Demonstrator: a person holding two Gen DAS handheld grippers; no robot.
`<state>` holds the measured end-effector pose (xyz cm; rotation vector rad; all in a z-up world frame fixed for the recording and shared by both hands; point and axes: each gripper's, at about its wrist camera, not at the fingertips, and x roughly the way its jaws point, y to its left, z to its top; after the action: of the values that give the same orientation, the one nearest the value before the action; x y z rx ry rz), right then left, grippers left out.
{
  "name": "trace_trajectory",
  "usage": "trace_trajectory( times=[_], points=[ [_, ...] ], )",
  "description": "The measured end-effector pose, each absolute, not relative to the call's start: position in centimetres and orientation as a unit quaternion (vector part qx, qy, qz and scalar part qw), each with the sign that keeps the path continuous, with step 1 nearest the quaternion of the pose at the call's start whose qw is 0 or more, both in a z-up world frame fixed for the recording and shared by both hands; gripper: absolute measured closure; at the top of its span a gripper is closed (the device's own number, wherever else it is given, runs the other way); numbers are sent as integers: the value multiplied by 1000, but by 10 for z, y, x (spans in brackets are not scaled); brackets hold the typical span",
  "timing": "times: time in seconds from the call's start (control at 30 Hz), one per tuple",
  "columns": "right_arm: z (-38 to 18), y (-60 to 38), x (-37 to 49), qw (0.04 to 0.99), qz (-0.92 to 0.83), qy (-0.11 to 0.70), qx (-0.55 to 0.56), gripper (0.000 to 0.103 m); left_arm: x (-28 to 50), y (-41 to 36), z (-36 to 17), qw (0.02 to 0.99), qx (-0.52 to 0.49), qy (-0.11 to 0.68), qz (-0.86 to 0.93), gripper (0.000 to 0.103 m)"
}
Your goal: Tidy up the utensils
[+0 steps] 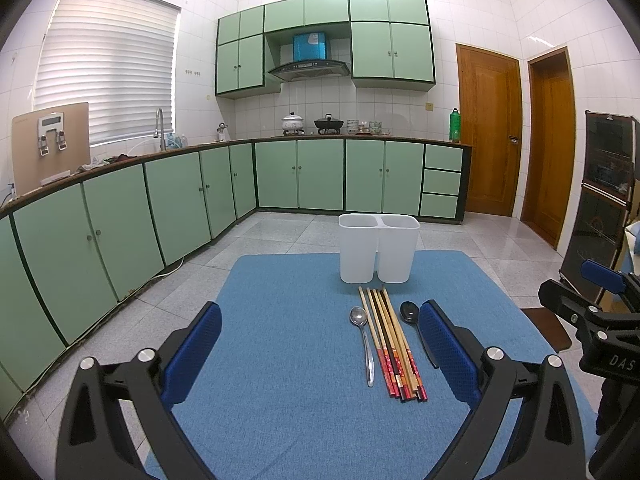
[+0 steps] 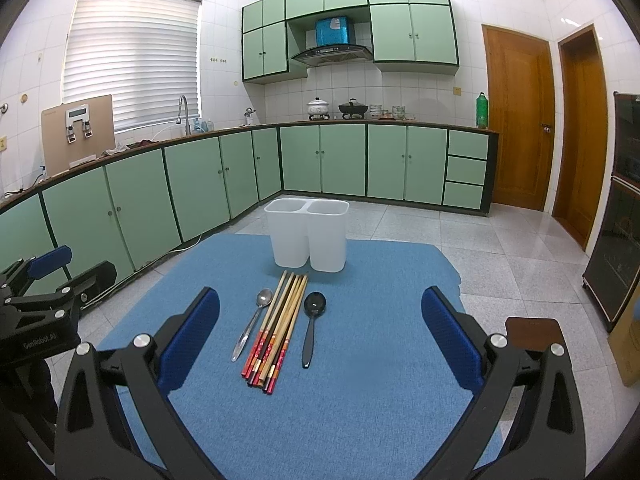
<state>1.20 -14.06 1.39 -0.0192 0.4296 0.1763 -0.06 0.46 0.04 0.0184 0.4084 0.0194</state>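
A white two-compartment holder (image 1: 378, 254) (image 2: 307, 236) stands empty at the far side of a blue mat (image 1: 280, 400) (image 2: 360, 360). In front of it lie several chopsticks (image 1: 394, 344) (image 2: 280, 324) in a bundle, a metal spoon (image 1: 363, 340) (image 2: 254, 326) on their left and a black spoon (image 1: 416, 328) (image 2: 312, 320) on their right. My left gripper (image 1: 320, 336) is open, its right finger beside the black spoon. My right gripper (image 2: 320, 320) is open, hovering before the utensils. Neither holds anything.
The mat covers a small table over a grey tiled floor. Green cabinets (image 1: 160, 208) run along the left and back walls. A dark glass-door cabinet (image 2: 616, 216) stands at the right, near two wooden doors (image 2: 520, 120).
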Motion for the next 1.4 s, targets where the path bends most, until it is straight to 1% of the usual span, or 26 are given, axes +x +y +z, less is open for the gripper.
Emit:
trace_trajectory(
  times=[0.53,0.77,1.07,1.2,1.27,1.33,1.4],
  points=[
    [13,-136,21,972,84,218,-11,5,7,11,0,978,8,210,11,6],
    [-4,-142,65,965,76,249,-13,5,42,16,-14,972,12,232,23,6],
    [-54,-144,152,941,75,329,0,5,120,27,-57,953,21,302,34,6],
    [-79,-137,186,929,72,363,-8,8,148,28,-74,945,22,324,37,6],
    [-91,-135,200,922,75,380,-7,12,159,26,-81,941,22,335,37,6],
    [-101,-130,212,914,79,397,-4,20,170,26,-90,937,23,346,37,7],
    [-110,-125,222,909,80,408,-5,21,179,25,-98,932,26,358,38,7]
  ],
)
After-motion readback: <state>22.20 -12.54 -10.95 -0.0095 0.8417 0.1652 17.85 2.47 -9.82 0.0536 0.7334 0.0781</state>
